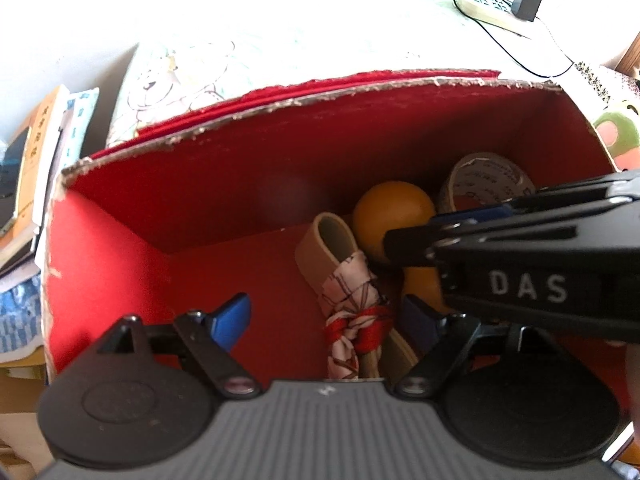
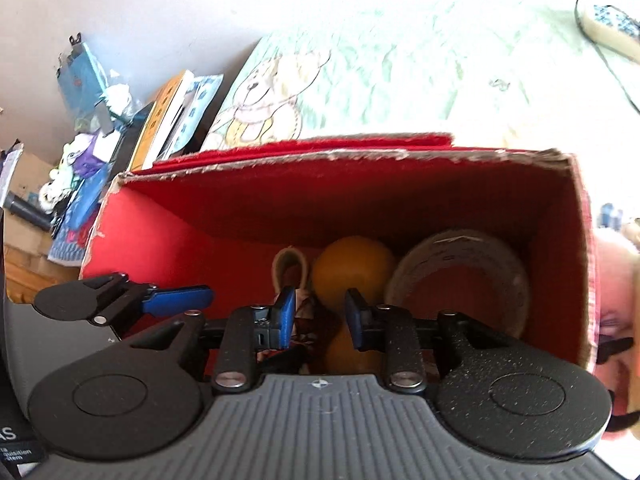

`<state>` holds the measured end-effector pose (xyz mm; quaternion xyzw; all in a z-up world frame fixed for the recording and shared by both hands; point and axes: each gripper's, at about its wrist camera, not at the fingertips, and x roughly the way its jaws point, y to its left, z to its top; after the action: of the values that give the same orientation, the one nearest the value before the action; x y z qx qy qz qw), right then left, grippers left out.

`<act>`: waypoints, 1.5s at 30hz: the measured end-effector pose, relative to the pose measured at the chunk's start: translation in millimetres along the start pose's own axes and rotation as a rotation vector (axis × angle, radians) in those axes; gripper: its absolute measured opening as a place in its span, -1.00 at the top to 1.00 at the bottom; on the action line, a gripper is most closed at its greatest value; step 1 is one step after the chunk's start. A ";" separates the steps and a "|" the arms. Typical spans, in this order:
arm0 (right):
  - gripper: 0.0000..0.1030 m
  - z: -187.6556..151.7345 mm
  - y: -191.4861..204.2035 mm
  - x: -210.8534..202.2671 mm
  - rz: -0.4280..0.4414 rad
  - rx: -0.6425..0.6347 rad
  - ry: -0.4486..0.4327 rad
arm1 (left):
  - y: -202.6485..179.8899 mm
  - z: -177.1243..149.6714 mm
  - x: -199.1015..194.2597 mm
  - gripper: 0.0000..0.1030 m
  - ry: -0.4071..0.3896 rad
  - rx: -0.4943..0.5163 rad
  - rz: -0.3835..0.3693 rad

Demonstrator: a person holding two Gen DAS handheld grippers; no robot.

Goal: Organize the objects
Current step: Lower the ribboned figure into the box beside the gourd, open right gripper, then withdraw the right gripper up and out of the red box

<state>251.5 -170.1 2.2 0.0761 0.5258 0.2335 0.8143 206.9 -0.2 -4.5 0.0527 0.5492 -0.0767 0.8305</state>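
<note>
Ball (image 2: 352, 266) btwn strap (image 2: 290, 268) & tape (image 2: 456, 276), in box (image 2: 240, 224)

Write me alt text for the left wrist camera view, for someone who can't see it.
An open red cardboard box holds a tan band tied with patterned cloth, an orange ball and a roll of tape. The left claw hangs open and empty over the box, while the right claw reaches in from the right.

White capitals "DAS" stand on the black body of the right gripper (image 1: 412, 240) in the left wrist view. Print on the tape roll (image 1: 486, 184) and on the orange book (image 1: 34, 148) is too blurred to read.
</note>
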 end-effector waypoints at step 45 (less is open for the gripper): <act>0.41 -3.1 11.0 0.1 -0.177 -0.009 -0.153 | -14.0 12.2 7.5 -0.65 -0.021 0.018 0.130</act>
<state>245.4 -160.8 4.8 0.0434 0.4660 0.1563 0.8698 218.3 -16.5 -6.7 0.0950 0.5351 -0.0280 0.8390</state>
